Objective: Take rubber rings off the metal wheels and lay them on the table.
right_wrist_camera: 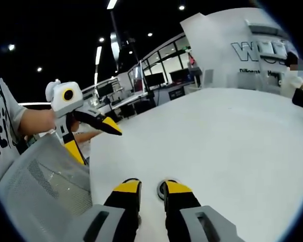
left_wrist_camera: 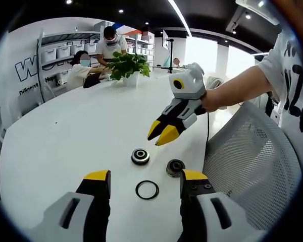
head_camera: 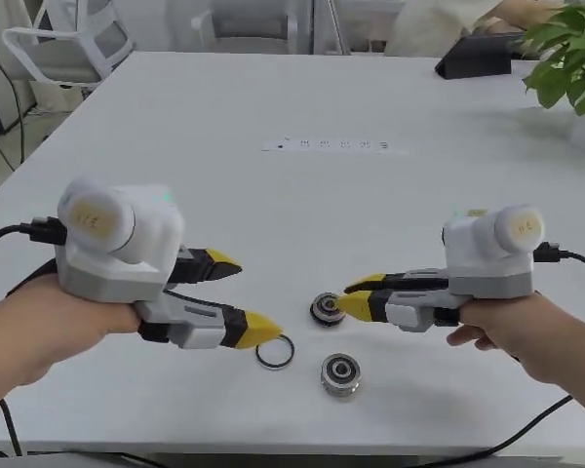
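A loose black rubber ring [head_camera: 275,352] lies flat on the white desk [head_camera: 273,195]. Just right of the ring and a little nearer the person sits one metal wheel [head_camera: 340,374]. A second wheel [head_camera: 326,308] sits just beyond the ring, to its right. The left tongs [head_camera: 246,295] are just left of the ring, jaws spread wide. The right tongs [head_camera: 353,297], jaws barely parted, reach in from the ring's right, their tips just beside the second wheel.

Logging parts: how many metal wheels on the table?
2. One wheel at the right gripper's tips; the other wheel nearer the person, right of the loose rubber ring. Hidden ones unlikely.
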The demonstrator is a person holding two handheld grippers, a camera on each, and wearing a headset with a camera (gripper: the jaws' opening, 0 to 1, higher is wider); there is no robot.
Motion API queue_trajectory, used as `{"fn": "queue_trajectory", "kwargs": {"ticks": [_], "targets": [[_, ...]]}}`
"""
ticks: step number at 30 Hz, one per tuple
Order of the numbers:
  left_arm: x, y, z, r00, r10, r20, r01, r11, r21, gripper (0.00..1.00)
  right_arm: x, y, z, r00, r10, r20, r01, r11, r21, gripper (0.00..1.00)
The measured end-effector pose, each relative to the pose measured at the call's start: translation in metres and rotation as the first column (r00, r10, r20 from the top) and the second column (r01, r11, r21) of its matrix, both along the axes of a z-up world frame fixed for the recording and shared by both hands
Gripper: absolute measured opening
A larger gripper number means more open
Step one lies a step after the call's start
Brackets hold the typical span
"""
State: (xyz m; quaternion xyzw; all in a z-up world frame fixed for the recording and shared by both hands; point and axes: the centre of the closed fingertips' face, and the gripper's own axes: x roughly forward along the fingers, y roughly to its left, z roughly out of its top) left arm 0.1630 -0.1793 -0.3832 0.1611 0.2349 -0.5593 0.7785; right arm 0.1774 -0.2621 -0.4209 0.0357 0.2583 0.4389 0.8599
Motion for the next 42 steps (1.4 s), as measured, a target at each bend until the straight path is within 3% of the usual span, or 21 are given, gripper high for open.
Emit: {"fn": "queue_trajectory", "kwargs": {"ticks": [18,25,31,42], "targets": [[0.014,-0.026,-0.008,1.000,-0.030,-0.006,0.030,0.999,0.010,0.48,0.003,-0.018,-0.018,1.000,-0.031,-0.001,0.031,0.999,-0.039,0.21],[0.021,-0.033,-0.020,0.999,-0.037,-0.021,0.037,0.999,0.021,0.46,0.004,-0.021,-0.027,1.000,-0.030,-0.005,0.030,0.998,-0.052,0.23],[0.023,-0.038,-0.034,0.998,-0.059,-0.019,0.060,0.997,0.056,0.43,0.005,-0.021,-0.035,1.000,-0.022,-0.010,0.022,0.998,-0.063,0.25],[0.027,-0.050,-0.051,0.997,-0.076,-0.031,0.078,0.994,0.075,0.38,0.005,-0.018,-0.041,1.000,-0.006,0.003,0.006,0.997,-0.073,0.28]]}}
